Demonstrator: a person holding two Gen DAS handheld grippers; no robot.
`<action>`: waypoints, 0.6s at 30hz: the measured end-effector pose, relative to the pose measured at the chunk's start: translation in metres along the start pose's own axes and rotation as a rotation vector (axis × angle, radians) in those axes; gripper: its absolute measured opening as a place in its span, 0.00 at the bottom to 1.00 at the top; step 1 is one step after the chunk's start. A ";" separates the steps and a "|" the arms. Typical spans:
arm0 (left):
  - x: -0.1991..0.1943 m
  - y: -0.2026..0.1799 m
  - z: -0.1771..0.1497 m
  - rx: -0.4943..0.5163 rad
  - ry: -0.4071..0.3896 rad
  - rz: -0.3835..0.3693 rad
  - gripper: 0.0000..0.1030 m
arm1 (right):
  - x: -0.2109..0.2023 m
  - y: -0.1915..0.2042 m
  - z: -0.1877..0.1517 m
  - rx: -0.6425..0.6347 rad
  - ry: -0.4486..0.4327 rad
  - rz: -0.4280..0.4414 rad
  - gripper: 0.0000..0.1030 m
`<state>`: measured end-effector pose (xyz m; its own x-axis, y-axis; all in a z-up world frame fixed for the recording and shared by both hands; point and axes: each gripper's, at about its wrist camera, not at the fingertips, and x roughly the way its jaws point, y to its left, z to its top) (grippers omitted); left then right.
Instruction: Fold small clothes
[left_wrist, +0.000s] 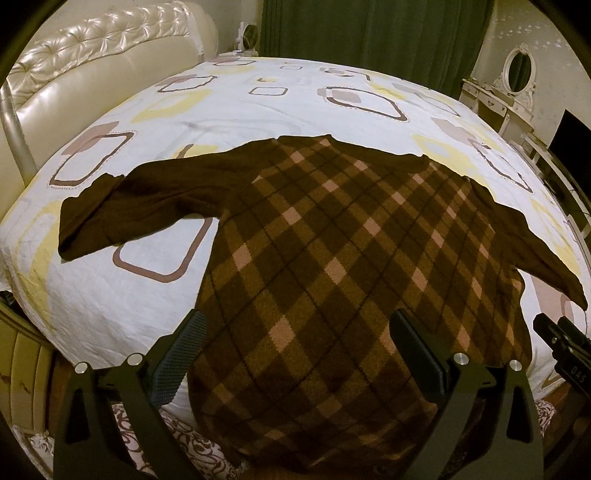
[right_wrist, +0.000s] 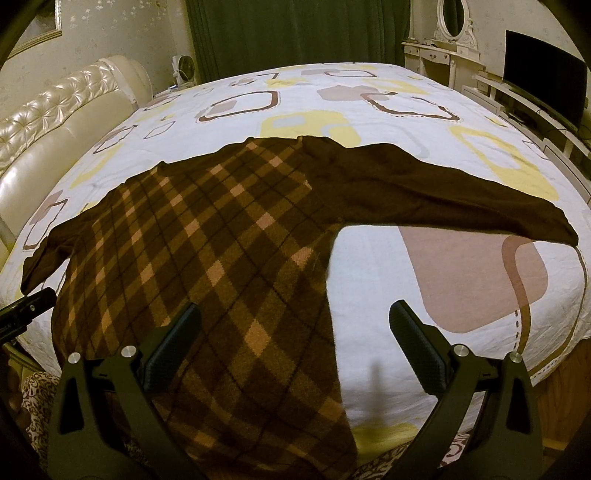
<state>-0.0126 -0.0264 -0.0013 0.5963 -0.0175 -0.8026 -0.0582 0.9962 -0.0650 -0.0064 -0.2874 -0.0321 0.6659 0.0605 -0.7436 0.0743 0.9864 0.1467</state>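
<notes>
A brown argyle sweater (left_wrist: 332, 251) with plain dark brown sleeves lies spread flat on the bed, hem toward me and hanging over the near edge. Its left sleeve (left_wrist: 122, 210) and right sleeve (right_wrist: 443, 192) stretch outward. My left gripper (left_wrist: 295, 332) is open and empty, hovering over the hem's left part. My right gripper (right_wrist: 295, 325) is open and empty over the sweater (right_wrist: 207, 251) at its right hem edge. The right gripper's tip shows at the far right of the left wrist view (left_wrist: 561, 339). The left gripper's tip shows at the left edge of the right wrist view (right_wrist: 26, 310).
The bed has a white cover (left_wrist: 229, 99) with yellow and brown squares. A cream tufted headboard (left_wrist: 74, 74) stands left. Green curtains (left_wrist: 369, 33) hang behind. A white dressing table with mirror (right_wrist: 447, 44) and a TV (right_wrist: 543, 70) stand on the right.
</notes>
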 end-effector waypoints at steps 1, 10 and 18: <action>0.000 0.000 0.000 0.000 -0.001 0.000 0.96 | 0.000 0.000 0.000 0.000 0.000 0.000 0.98; 0.000 0.002 0.000 0.001 -0.001 -0.001 0.96 | 0.000 0.002 -0.002 0.001 0.002 0.003 0.98; 0.001 0.003 -0.001 -0.002 -0.001 -0.003 0.96 | 0.000 0.004 -0.003 0.002 0.004 0.007 0.98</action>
<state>-0.0130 -0.0236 -0.0025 0.5969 -0.0202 -0.8020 -0.0581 0.9960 -0.0683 -0.0084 -0.2831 -0.0333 0.6636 0.0680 -0.7450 0.0715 0.9855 0.1536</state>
